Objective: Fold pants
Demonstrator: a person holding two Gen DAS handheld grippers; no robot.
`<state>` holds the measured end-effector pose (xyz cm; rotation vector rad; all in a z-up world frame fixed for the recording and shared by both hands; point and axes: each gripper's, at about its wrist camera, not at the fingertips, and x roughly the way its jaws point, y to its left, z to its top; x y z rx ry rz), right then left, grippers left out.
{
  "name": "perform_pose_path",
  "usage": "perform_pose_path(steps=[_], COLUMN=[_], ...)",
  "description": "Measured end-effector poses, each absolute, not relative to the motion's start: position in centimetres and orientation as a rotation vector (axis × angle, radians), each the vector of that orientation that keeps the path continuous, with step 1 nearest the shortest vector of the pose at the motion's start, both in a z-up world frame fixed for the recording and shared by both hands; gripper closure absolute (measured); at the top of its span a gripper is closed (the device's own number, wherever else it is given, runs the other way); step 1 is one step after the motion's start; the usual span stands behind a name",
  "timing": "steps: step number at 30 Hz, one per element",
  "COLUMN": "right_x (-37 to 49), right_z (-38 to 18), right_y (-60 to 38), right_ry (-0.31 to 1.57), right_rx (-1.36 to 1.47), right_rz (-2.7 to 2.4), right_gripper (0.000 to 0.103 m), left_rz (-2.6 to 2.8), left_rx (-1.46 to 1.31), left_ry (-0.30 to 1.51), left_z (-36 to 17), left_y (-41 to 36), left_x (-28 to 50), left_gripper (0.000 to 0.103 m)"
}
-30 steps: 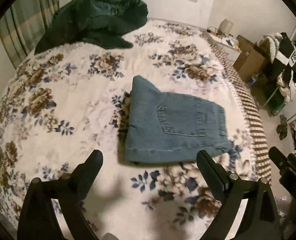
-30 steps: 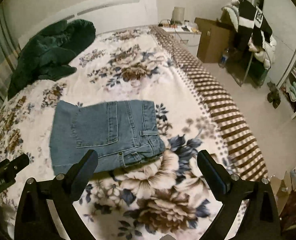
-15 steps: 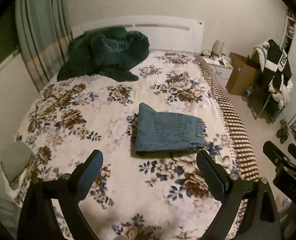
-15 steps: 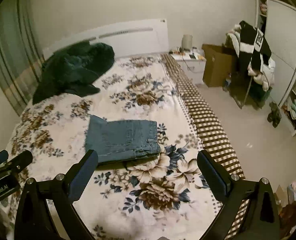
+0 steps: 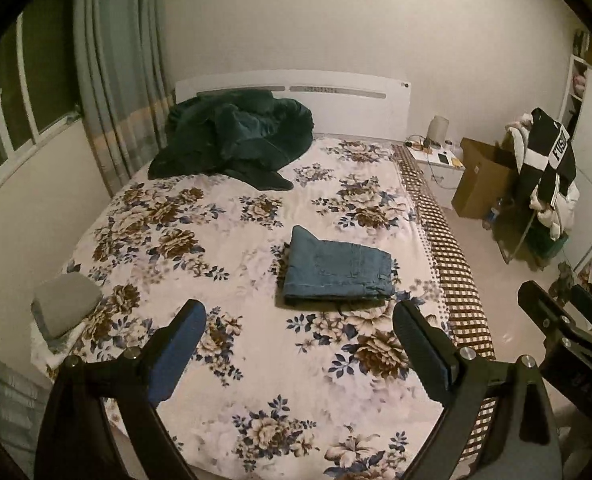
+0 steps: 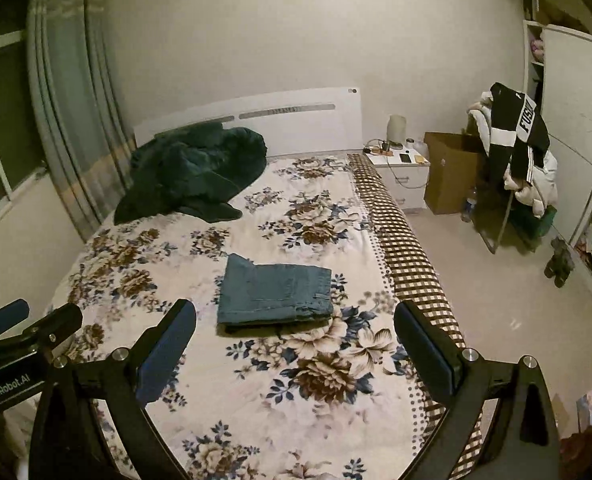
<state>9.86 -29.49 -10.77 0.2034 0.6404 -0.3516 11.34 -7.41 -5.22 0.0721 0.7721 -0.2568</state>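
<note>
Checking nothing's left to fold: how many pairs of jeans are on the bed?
1: the folded jeans lie on the floral bedspread, toward its checkered edge. The dark green heap by the headboard could hide more.

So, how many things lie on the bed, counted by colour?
Blue: 1, the folded jeans
Dark green: 1, the crumpled blanket
Grey: 1, the cushion at the bed's left edge
Total: 3
</note>
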Motion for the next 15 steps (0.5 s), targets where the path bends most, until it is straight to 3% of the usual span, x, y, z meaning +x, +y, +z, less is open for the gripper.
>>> perform_pose_path(steps=[15], right_x=[3.1], right_z=[-5.9], right_y=[-29.0], right_ry=[0.645], right_rx=[0.189], right_rz=[-0.381], right_gripper=[0.0], left_rz=[-0.255], left_rx=[0.083], left_ry=[0.742], left_z=[-3.6], left_y=[-6.8], left_x=[9.1], left_gripper=[0.002])
